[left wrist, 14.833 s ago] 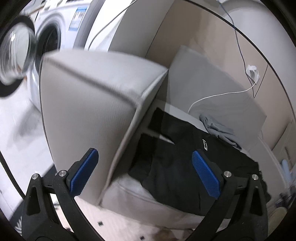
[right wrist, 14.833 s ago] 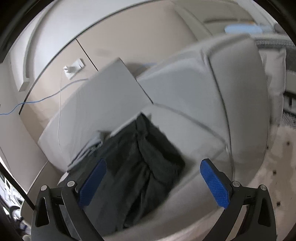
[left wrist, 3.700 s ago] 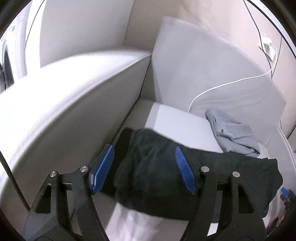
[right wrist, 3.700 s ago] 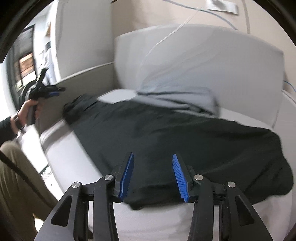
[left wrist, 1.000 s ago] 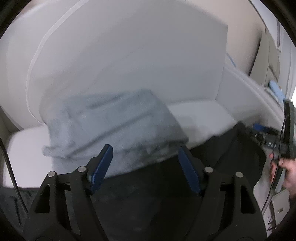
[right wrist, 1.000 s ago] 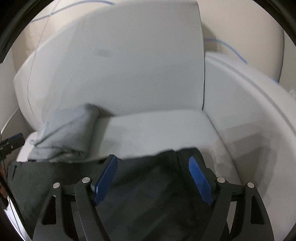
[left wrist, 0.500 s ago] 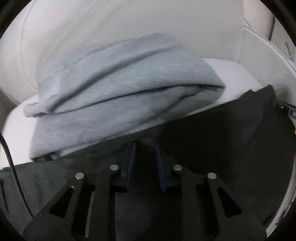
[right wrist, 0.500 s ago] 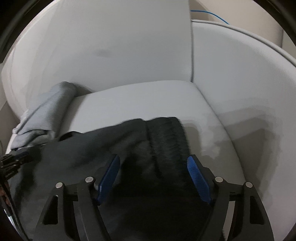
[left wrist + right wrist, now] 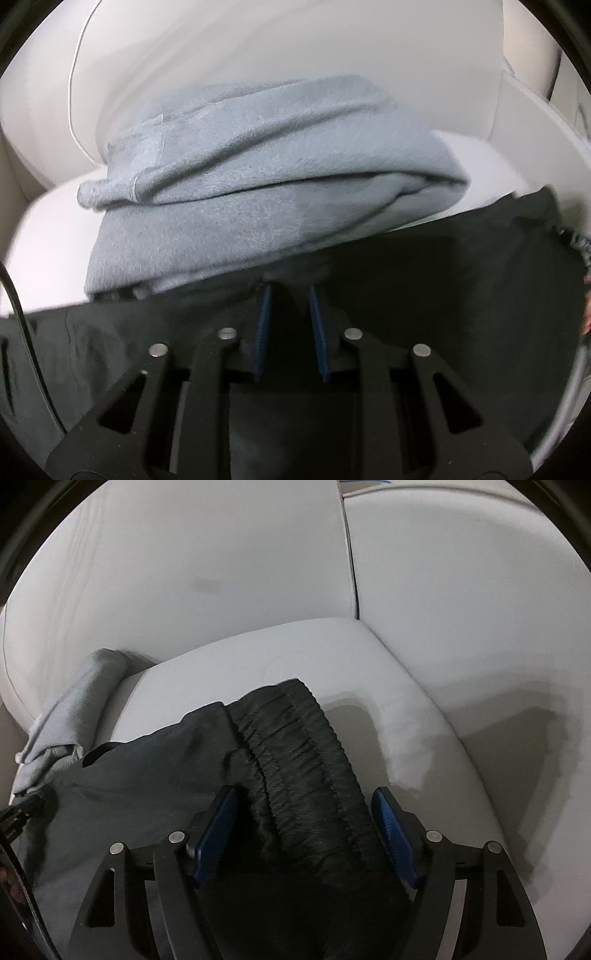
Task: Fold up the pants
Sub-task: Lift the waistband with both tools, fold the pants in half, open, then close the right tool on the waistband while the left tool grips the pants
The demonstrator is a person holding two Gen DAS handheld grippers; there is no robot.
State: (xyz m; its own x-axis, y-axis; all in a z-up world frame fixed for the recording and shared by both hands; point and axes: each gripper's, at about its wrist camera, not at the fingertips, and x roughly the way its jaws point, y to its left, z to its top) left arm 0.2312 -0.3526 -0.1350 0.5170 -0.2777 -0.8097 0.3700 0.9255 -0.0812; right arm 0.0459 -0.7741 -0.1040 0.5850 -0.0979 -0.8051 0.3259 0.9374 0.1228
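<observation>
The left hand-held gripper [image 9: 288,325] has just been closing, and its pads now pinch a fold of the black pants [image 9: 424,295] near their middle. The right hand-held gripper [image 9: 306,834] stands apart, straddling the gathered waistband [image 9: 303,738] without pressing it. The pants lie spread on the sofa seat [image 9: 280,653], their far edge touching a grey garment [image 9: 258,184] that rests against the back cushion [image 9: 295,44].

Risks, as I judge them: the thin pinch may slip when lifted, the unclamped waistband may stay behind, and the grey garment could be dragged along.

No readable writing or brand shows; a blank patch sits on the grey garment.
</observation>
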